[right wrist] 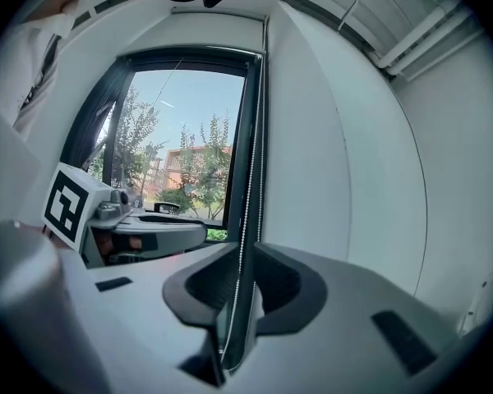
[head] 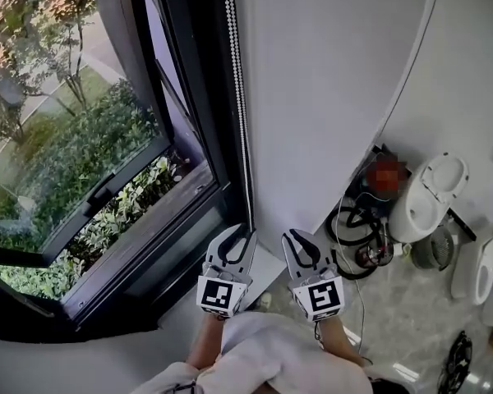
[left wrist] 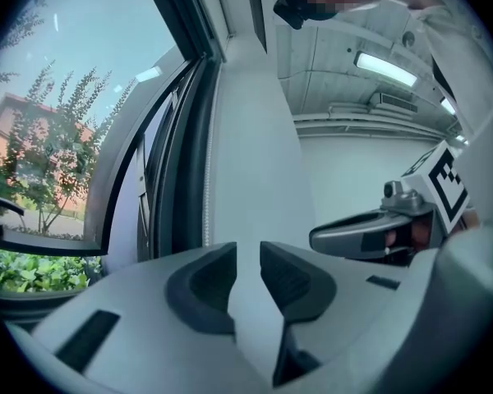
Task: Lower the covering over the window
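Beads on a cord are the thing to watch: from the head view the bead chain (head: 240, 121) runs in a long, nearly straight line from the top edge down along the right side of the dark window frame (head: 193, 97), and its lower end comes out just beside the tip of the left gripper (head: 240, 235). The right gripper (head: 297, 240) sits close alongside, both pointing away from the person toward the corner where the frame meets the white wall (head: 329, 97). From the left gripper view, the left gripper (left wrist: 246, 277) has its jaws slightly apart with only bare wall showing through the slit. The bead chain (left wrist: 207, 195) hangs upright off to the left against the frame, and the right gripper (left wrist: 329, 236) reaches in from the right. From the right gripper view, the right gripper (right wrist: 242, 281) also has its jaws a little apart. The bead chain (right wrist: 248, 179) drops vertically from the top of the window and lines up with that gap, its two thin strands much narrower than the opening, so the pads do not pinch it. The left gripper (right wrist: 193, 230) lies to the left, in front of the uncovered glass.
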The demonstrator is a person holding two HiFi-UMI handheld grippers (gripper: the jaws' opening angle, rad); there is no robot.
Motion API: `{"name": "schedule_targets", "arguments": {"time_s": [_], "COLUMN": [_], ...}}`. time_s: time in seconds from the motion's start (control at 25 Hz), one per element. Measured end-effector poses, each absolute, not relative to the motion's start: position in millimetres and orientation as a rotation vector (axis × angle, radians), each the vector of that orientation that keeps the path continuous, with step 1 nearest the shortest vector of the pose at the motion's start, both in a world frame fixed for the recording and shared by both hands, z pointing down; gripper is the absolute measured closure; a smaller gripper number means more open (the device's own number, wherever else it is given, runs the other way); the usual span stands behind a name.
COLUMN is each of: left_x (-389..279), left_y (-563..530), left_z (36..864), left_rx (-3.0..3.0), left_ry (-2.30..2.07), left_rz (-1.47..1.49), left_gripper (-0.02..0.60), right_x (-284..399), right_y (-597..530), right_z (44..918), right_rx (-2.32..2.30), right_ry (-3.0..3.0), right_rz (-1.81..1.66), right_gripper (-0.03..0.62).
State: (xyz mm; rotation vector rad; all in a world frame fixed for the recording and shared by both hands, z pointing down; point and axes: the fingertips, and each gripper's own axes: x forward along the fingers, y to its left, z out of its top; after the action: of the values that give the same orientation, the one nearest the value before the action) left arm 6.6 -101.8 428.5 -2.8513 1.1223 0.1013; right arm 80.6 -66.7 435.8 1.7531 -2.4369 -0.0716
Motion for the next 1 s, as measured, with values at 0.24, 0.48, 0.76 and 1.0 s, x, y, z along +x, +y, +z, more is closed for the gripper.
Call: {"name": "schedule_targets", "arguments": {"time_s": [0.24, 0.48, 0.76, 1.0], "left_x": [9, 7, 6, 11], "left_y": [-125, -145, -171, -193], "left_z": [431, 432, 428, 428], "left_rx": [-2.845, -2.834, -2.808, -2.782], "left_ry": [1.115, 1.123, 1.148, 1.154], "left_rz": [0.061, 0.061, 0.062, 0.019], "left_gripper": [0.486, 0.486, 0.485, 0.485], "right_x": [80, 79, 76, 71], "right_y": [-89, -107, -121, -133], "right_z": [434, 437, 436, 433], "right_rx": [1.753, 1.757, 1.756, 1.755], "right_ry": [-2.433, -2.424, -2.409, -2.429], "right_rz": [-0.069, -0.063, -0.072, -0.104], "right_gripper": [0.546, 0.548, 0.549, 0.549]}}
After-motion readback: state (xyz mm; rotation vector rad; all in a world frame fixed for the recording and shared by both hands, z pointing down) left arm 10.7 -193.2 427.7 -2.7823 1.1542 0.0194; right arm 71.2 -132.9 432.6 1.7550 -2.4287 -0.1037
